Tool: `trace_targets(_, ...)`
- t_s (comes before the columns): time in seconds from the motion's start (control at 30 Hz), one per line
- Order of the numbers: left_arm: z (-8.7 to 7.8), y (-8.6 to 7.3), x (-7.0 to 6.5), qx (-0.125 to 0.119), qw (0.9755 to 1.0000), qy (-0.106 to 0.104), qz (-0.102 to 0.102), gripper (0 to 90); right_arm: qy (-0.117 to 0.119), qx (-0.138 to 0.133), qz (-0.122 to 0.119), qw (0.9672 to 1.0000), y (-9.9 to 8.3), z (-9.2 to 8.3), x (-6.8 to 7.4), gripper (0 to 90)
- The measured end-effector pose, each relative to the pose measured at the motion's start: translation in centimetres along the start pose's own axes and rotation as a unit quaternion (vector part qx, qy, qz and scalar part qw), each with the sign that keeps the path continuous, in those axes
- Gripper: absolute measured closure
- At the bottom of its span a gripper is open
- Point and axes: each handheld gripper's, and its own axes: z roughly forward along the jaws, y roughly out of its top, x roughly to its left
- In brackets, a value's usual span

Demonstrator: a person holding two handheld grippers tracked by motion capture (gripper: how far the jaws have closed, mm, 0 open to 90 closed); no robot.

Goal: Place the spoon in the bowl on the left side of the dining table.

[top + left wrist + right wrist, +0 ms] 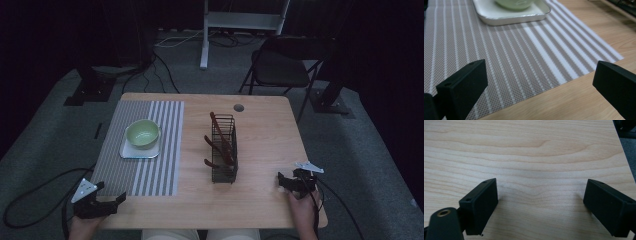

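Broadly, the counter (260, 150) carries three groups: a striped placemat (150, 165) on its left half, a black wire caddy (224, 150) near the middle, and bare wood on the right. On the placemat sits a white tray (131, 152) with a green bowl (142, 133) resting in it. Reddish-brown utensils (220, 142) stand and lean inside the caddy, some handles poking out over its left side.

Both tongs hover at the near edge, released and empty. The left tongs (120, 198), jaws spread wide, sit over the near corner of the placemat, pointed toward the tray. The right tongs (281, 181), jaws likewise apart, hang over bare wood, well apart from the caddy.

Likely risks, largest first: the placemat is loose, so a low jaw dragging across it could slide mat, tray and bowl together. The caddy looks tall and narrow; pulling a utensil sideways could tip it. The bowl merely rests in the tray, so a one-sided pinch on its rim might let it slip.
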Motion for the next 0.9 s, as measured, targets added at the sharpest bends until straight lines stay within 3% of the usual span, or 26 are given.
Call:
trace_targets(0.23, -0.4, -0.6, 0.8, 0.001, 1.0, -0.001, -0.006, 0.0, 0.004, -0.001, -0.005, 1.0, 0.0, 0.0, 0.0, 11.6)
trace_targets(0.4, 0.1, -0.7, 0.7, 0.021, 0.9998, 0.0, 0.005, 0.0, 0.004, 0.0, -0.005, 1.0, 0.0, 0.0, 0.0, 11.6)
trace_targets(0.53, 0.2, -0.7, 0.6, 0.02, 0.9998, -0.001, -0.001, 0.0, 0.004, 0.0, -0.005, 1.0, 0.0, 0.0, 0.0, 11.6)
trace_targets(0.67, 0.7, -0.9, 0.5, 0.041, 0.9991, -0.01, -0.001, 0.0, 0.004, -0.001, -0.005, 1.0, 0.0, 0.0, 0.0, 11.6)
trace_targets(0.9, 0.9, -0.4, 0.0, 0.033, 0.9993, -0.017, -0.004, 0.0, 0.004, -0.001, -0.005, 1.0, 0.0, 0.0, 0.0, 11.7)
